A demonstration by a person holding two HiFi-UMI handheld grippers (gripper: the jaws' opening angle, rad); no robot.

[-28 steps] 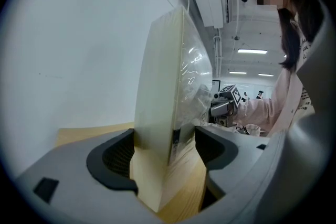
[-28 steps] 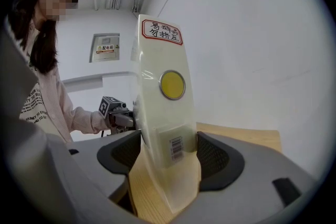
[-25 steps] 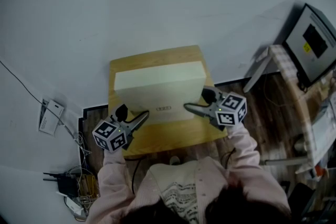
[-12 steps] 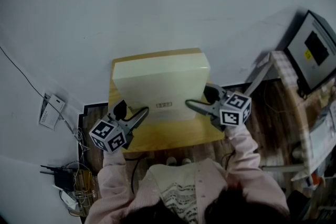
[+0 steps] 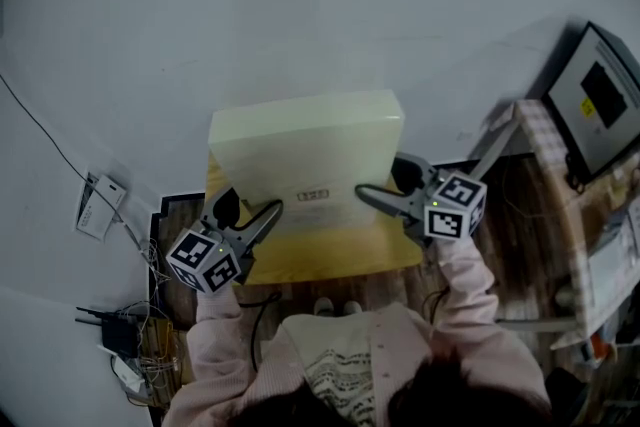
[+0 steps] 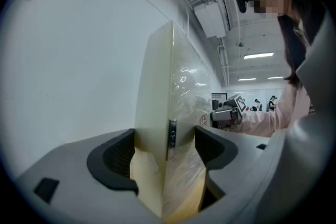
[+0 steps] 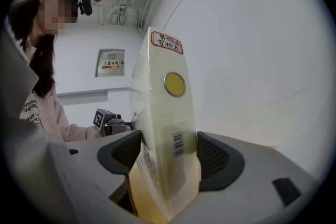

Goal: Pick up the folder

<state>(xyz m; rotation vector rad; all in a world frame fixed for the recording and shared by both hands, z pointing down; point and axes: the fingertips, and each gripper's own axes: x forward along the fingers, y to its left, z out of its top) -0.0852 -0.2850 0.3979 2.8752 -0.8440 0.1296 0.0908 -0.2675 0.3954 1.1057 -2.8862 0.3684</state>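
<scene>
I see a thick cream box folder (image 5: 305, 150) held up above the small wooden table (image 5: 330, 260), spine end toward me. My left gripper (image 5: 272, 210) is shut on its left end and my right gripper (image 5: 362, 195) on its right end. In the left gripper view the folder (image 6: 157, 92) stands edge-on between the dark pads (image 6: 118, 157) of the left gripper (image 6: 164, 147). In the right gripper view the folder (image 7: 168, 107), with a yellow round sticker and a barcode, fills the gap of the right gripper (image 7: 167, 152), and both pads (image 7: 212, 157) press on it.
A white wall stands right behind the table. A dark screen on a stand (image 5: 600, 85) is at the right. A router and loose cables (image 5: 120, 345) lie on the floor at the lower left, next to a white socket box (image 5: 97, 210).
Both grippers have risen together with the folder, which has come up off the tabletop toward the head camera. More bare wood shows below it.
</scene>
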